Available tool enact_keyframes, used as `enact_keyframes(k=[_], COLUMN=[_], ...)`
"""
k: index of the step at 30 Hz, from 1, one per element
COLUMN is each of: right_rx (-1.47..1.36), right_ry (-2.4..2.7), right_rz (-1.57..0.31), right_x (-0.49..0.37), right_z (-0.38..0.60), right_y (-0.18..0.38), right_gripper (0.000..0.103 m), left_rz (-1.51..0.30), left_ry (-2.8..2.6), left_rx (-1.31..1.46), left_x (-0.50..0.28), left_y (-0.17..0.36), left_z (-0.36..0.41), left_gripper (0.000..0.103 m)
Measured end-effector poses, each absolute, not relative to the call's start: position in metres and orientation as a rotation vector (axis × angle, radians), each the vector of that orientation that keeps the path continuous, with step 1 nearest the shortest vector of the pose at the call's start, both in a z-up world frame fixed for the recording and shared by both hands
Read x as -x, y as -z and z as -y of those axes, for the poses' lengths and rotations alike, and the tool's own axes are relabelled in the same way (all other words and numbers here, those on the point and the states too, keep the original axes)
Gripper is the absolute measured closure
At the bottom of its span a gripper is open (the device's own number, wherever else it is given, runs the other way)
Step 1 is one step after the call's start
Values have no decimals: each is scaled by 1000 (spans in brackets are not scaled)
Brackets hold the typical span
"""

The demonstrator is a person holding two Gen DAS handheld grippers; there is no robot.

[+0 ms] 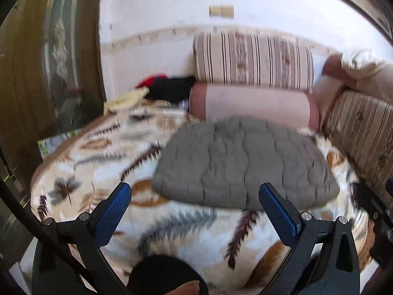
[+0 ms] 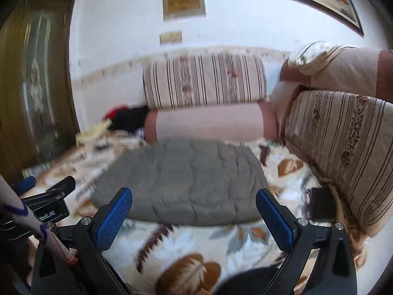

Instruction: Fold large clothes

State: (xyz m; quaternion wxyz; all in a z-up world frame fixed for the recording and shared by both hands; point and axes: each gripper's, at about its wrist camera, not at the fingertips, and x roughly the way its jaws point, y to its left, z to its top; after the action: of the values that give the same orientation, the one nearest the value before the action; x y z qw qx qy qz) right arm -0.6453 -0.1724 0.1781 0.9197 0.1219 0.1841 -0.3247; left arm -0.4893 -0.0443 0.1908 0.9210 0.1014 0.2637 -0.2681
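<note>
My left gripper and right gripper both stand spread wide with nothing between the pads. Just beyond their tips, straight ahead and below on the leaf-patterned blanket, lies the grey quilted garment, already a folded bundle, its long axis running across my line of reach. Both hands look about equally near. Farther off, striped cushions line the wall.

Grey quilted garment lies folded into a compact flat rectangle on the leaf-patterned blanket, at twelve o'clock from my fingers.
</note>
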Motion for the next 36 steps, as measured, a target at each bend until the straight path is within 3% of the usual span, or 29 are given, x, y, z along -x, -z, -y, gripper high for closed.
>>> enact_keyframes(k=[7, 36], right_rx=[-282, -257], right_ry=[641, 618], right_rz=[-466, -509], right_x=[632, 615], right_z=[173, 168], right_y=[-154, -137], right_gripper=[1, 1], left_rz=[-590, -619], left_ry=[529, 505], left_rx=[-235, -306], left_x=[481, 476], left_y=[-165, -141], left_z=[43, 52], left_gripper=[0, 0])
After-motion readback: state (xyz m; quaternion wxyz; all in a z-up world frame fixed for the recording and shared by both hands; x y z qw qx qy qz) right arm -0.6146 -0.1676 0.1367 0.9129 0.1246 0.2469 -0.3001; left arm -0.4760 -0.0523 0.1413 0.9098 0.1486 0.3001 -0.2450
